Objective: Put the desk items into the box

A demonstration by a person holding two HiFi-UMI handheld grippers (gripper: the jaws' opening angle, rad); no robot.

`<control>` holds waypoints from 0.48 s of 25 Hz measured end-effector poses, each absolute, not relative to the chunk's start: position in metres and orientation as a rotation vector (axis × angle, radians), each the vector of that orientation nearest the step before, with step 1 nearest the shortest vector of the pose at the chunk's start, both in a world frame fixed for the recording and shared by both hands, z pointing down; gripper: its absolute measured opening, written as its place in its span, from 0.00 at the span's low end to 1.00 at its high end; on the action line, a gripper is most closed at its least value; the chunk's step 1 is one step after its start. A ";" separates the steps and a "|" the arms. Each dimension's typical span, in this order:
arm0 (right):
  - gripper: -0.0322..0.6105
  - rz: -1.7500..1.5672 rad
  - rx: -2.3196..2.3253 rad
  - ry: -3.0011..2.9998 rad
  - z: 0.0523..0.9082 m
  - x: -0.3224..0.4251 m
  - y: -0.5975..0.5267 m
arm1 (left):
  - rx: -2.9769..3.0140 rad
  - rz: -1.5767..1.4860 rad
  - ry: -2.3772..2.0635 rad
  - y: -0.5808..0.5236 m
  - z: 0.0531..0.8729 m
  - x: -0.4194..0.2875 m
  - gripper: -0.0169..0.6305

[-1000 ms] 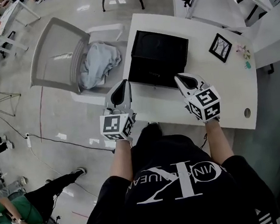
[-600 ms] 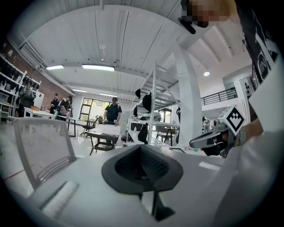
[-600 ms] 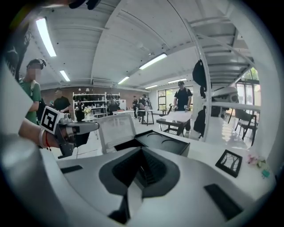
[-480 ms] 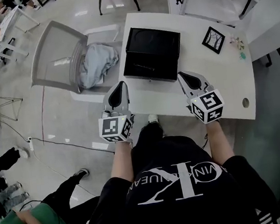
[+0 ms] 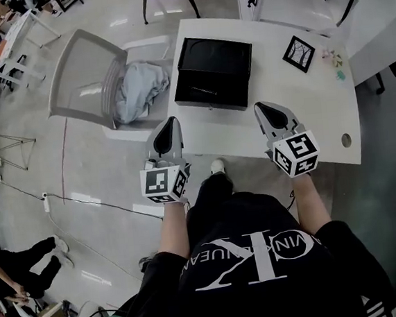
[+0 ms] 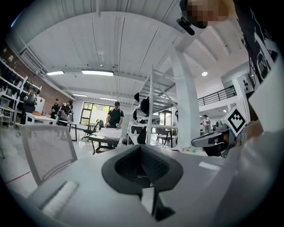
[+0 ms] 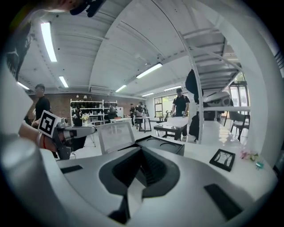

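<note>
Glossy grey floor [image 5: 86, 228], white desk [image 5: 305, 109], 1 grey chair [image 5: 79, 78] — strip lights [image 6: 95, 72] overhead.

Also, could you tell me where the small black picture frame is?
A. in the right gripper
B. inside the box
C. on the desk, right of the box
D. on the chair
C: the picture frame lies on the white desk, apart from the black box, to its right.
</note>
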State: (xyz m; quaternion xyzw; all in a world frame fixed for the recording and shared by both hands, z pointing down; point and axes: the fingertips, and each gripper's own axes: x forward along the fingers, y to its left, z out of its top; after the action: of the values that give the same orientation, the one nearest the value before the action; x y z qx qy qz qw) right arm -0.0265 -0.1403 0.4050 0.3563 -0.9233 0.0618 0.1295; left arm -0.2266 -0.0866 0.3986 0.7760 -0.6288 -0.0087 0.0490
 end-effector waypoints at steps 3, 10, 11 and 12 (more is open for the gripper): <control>0.07 0.171 1.049 -2.694 0.403 -0.024 -0.134 | 2.365 -0.028 -1.928 -0.079 0.397 -0.226 0.04; 0.07 0.158 1.067 -2.711 0.401 -0.015 -0.119 | 2.373 -0.039 -1.950 -0.063 0.392 -0.220 0.04; 0.07 0.156 1.070 -2.711 0.401 -0.013 -0.116 | 2.373 -0.040 -1.952 -0.060 0.391 -0.219 0.04; 0.07 0.155 1.074 -2.710 0.400 -0.012 -0.113 | 2.373 -0.041 -1.954 -0.057 0.391 -0.218 0.04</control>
State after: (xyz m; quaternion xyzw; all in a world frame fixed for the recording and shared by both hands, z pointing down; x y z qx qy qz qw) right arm -0.0117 -0.1134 0.4005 0.3655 -0.9226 0.0527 0.1111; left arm -0.2179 -0.0571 0.3911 0.7714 -0.6354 -0.0135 0.0337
